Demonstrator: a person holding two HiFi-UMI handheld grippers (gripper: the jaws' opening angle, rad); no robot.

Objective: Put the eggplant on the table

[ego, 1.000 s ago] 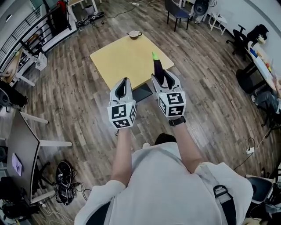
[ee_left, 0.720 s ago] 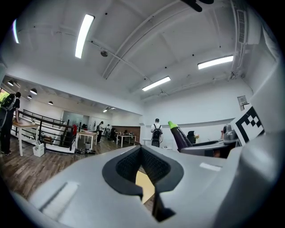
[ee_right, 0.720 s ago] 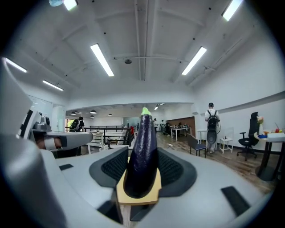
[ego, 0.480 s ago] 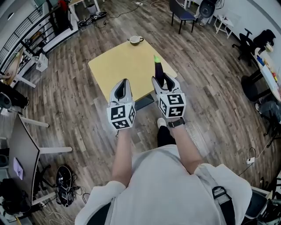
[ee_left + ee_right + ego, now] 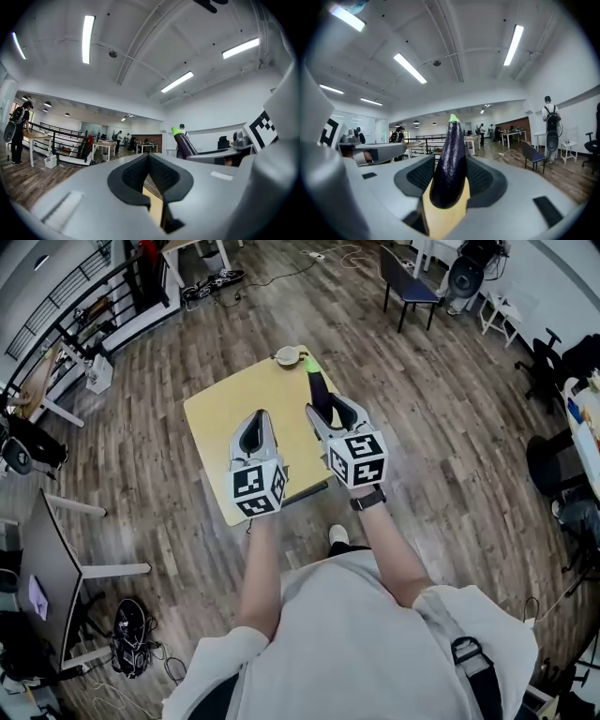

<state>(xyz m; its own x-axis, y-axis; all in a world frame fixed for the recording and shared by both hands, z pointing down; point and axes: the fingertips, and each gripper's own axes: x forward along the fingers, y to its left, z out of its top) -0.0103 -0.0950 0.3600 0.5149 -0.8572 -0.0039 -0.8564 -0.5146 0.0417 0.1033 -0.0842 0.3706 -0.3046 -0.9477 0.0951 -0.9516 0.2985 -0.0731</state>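
Right gripper [image 5: 323, 412]: jaws clamped on eggplant [image 5: 320, 390]. Eggplant dark purple, gripped at blunt end, green-capped end pointing forward past jaw tips. Held in air over yellow table [image 5: 217, 413], near right edge, not resting on it. Left gripper [image 5: 256, 426]: jaws together, nothing between; over near half of table, beside right gripper. Bowl [image 5: 287, 355] at table's far corner, close to eggplant's green tip in head view. Wood floor [image 5: 450, 456] around table.

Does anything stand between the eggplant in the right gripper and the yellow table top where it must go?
Nothing visible does. The right gripper holds the eggplant above the table; only a cup stands at the far edge.
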